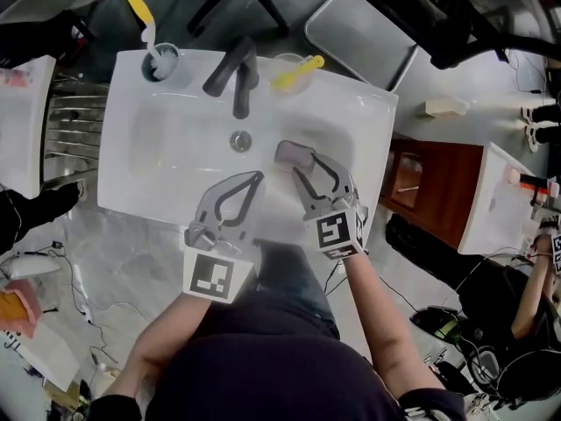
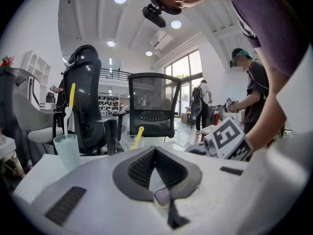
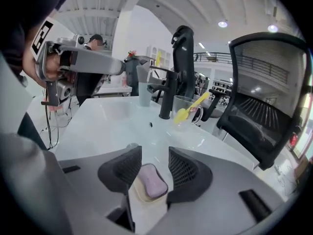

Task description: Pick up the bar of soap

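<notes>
A lilac bar of soap [image 1: 294, 154] lies on a cream dish [image 3: 138, 192] on the right side of the white sink [image 1: 175, 139]. In the right gripper view the soap [image 3: 152, 180] sits low between the two dark ribbed pads, with a gap on either side. My right gripper [image 1: 314, 168] hangs just over it, jaws apart, nothing pressed. My left gripper [image 1: 254, 176] hovers above the basin's front edge to the left of the soap, its jaws [image 2: 155, 153] meeting at the tips with nothing held.
A black faucet [image 1: 238, 77] stands at the back of the sink, the drain [image 1: 240, 140] in front of it. A pale cup with a yellow-handled brush [image 1: 160, 60] is back left, a clear glass with a yellow brush [image 1: 294, 73] back right. Office chairs and people stand around.
</notes>
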`<state>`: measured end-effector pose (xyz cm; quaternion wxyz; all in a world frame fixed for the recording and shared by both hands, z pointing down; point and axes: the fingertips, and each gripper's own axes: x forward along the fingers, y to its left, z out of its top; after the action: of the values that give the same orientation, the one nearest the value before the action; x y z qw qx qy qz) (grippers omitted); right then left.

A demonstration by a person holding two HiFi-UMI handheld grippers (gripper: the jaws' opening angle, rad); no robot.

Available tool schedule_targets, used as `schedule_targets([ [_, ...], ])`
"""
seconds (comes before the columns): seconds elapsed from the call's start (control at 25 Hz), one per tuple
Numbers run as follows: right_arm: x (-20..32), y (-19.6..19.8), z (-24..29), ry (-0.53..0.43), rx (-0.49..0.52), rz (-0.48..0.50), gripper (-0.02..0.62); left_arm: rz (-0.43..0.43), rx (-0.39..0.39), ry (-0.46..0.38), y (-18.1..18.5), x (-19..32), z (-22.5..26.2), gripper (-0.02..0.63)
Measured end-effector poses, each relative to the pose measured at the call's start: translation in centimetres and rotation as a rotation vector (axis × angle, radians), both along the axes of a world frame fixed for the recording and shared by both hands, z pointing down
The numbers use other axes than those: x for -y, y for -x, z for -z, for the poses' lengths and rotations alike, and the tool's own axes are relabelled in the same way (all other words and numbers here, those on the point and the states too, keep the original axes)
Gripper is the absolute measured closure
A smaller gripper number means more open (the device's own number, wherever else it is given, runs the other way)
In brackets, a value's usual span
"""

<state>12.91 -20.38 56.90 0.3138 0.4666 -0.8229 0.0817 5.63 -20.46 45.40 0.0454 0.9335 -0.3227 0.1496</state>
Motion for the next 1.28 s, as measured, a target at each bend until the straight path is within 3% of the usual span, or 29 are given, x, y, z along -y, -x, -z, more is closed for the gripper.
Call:
schedule_targets([
  [0.52,0.7,0.9,-6.6,0.235,-0.23,0.216,0.42,0.061,0.036,0.025,0.6,1.5,-1.7,0.606],
  [0.72,0.9,0.7,-9.0,0.332,-0.309,0.259,0.42,0.091,0.043,0.021,1.5,2.3,-1.7,0.606],
  [1.0,0.7,0.7,-11.6,0.414,-0.386,0.334,0.413,0.148,0.039,0.034,2.8,3.4,-2.1,0.606],
  [1.28,0.5,0.6,-13.4,0.471,-0.466,0.349,0.398,0.169,0.047,0.045,3.8,4.0,-2.5,0.606],
])
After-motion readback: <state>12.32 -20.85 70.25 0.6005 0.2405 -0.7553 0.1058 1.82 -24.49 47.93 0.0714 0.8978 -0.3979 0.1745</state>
